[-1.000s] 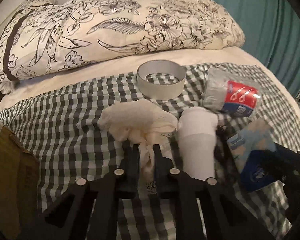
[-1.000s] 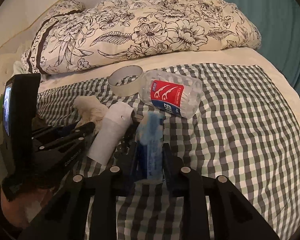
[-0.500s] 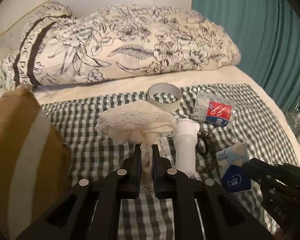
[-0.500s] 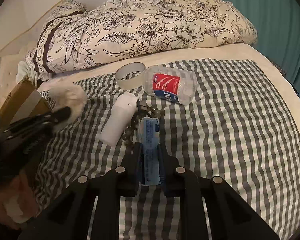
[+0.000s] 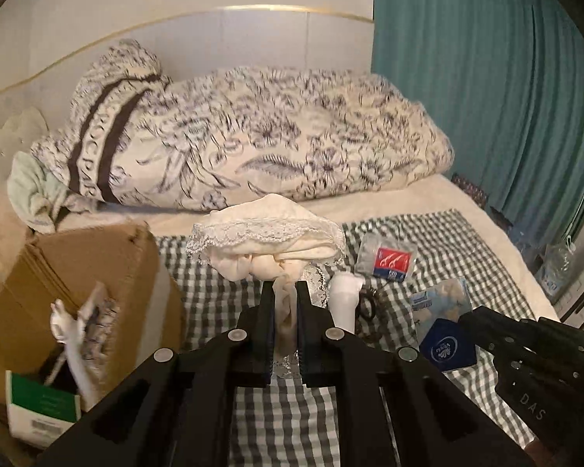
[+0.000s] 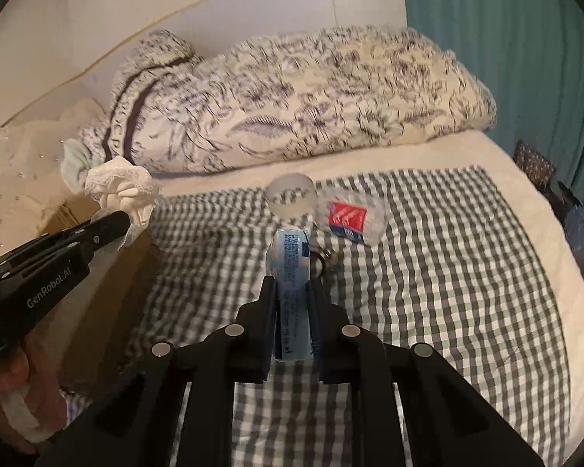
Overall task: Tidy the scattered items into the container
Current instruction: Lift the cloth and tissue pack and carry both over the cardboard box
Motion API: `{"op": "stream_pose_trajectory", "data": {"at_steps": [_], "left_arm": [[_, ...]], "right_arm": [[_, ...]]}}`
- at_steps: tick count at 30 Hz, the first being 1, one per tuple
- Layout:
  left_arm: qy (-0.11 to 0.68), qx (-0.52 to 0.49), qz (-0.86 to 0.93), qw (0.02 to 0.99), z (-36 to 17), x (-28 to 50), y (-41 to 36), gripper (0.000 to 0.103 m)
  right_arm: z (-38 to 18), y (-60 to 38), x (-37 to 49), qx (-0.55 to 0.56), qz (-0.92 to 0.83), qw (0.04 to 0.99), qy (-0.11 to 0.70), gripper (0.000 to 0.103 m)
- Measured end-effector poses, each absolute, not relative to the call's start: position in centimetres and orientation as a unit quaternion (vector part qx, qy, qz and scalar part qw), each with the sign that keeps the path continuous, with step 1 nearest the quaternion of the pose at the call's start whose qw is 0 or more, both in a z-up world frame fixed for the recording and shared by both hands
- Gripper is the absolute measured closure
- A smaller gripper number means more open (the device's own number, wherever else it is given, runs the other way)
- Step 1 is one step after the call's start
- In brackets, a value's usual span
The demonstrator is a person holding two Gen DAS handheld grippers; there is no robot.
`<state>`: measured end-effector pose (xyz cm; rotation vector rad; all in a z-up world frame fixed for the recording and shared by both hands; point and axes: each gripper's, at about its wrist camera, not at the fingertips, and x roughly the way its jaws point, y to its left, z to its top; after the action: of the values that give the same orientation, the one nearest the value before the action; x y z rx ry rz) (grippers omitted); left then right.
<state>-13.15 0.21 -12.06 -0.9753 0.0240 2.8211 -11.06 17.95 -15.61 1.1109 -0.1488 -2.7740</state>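
My left gripper [image 5: 284, 295] is shut on a cream lace-edged cloth [image 5: 268, 233], which hangs bunched above the checked blanket [image 5: 447, 241]. In the right wrist view that gripper [image 6: 113, 223] holds the cloth [image 6: 120, 190] up beside an open cardboard box [image 5: 81, 268]. My right gripper [image 6: 292, 292] is shut on a light blue tissue pack [image 6: 290, 268], lifted off the blanket. In the left wrist view the pack [image 5: 444, 323] sits at the right gripper's [image 5: 475, 329] tips. A white bottle [image 5: 346, 295], a floss-pick bag [image 6: 348, 216] and a tape roll [image 6: 292, 196] lie on the blanket.
The box holds a green-and-white carton [image 5: 39, 404] and a pale lacy item [image 5: 78, 342]. A floral duvet [image 6: 311, 105] is heaped at the head of the bed. A teal curtain [image 5: 486, 97] hangs on the right. A dark ring [image 6: 319, 260] lies by the pack.
Both grippers have risen with their loads. The cloth came off the blanket and moved left toward the box, which has come into view. The tissue pack was lifted clear of the blanket.
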Motion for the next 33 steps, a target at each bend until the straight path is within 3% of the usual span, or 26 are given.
{"op": "stream_pose_trajectory", "data": {"at_steps": [33], "left_arm": [[-0.013,-0.234,0.972,-0.011,-1.2,-0.1,-12.3,0.094]], "right_arm": [[-2.1,7.0,0.2,0.237,-0.96,0.145,0.012,0.087]]}}
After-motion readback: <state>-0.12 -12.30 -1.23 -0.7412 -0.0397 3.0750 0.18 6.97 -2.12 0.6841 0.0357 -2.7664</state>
